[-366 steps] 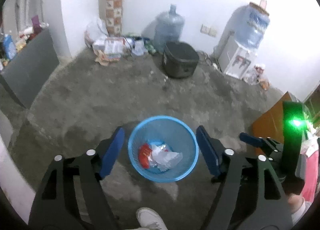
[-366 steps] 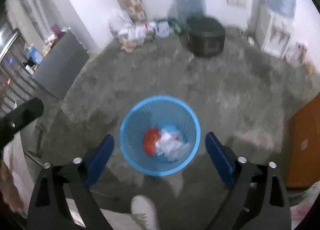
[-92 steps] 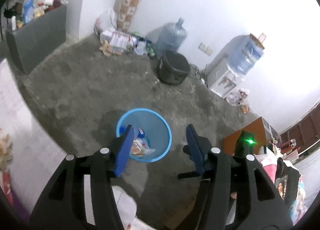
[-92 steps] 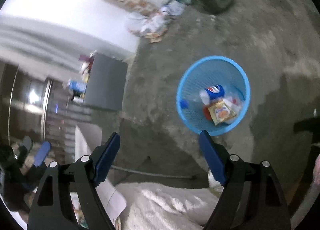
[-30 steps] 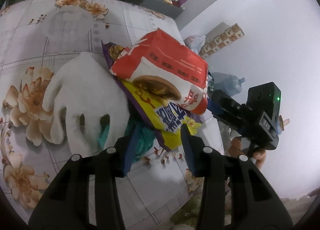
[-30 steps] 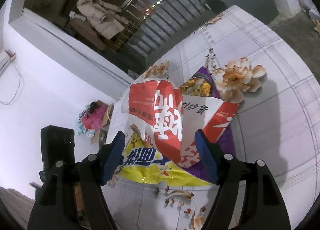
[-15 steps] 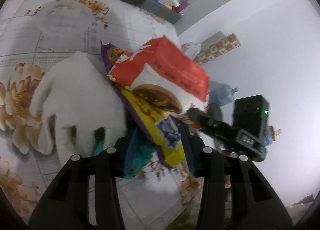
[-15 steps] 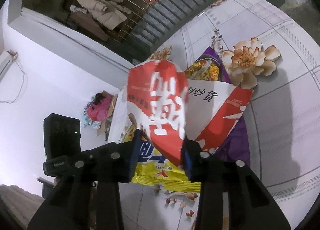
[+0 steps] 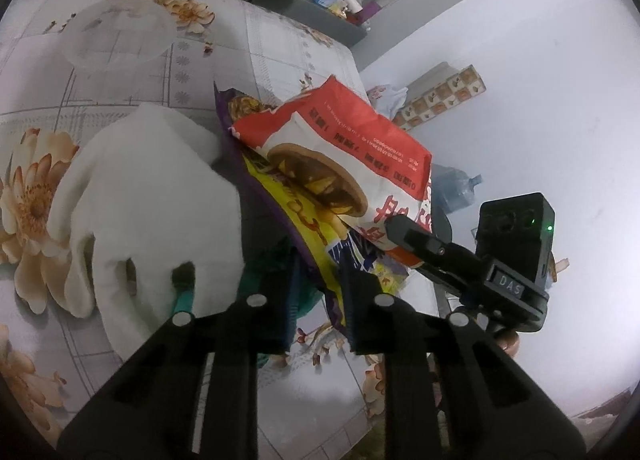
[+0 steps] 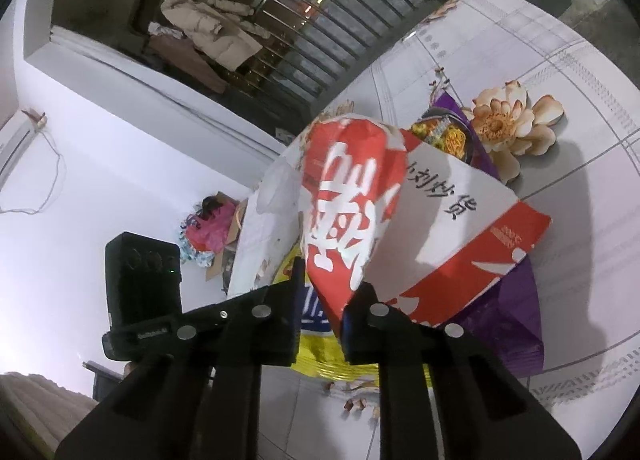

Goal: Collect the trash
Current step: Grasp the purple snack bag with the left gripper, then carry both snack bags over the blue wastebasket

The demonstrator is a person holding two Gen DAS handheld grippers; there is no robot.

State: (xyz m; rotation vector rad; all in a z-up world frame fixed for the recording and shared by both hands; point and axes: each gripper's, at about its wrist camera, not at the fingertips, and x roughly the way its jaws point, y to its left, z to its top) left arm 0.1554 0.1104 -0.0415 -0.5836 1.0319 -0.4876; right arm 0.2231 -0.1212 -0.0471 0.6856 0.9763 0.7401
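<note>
Snack wrappers, two, one per gripper.
Left gripper pinches the yellow-purple wrapper; right gripper pinches the red-white wrapper.

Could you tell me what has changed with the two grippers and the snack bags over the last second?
Both closed: the left gripper now pinches the yellow and purple bag, and the right gripper pinches the red and white bag, whose near edge has lifted slightly. The white glove and floral tablecloth stayed put.
</note>
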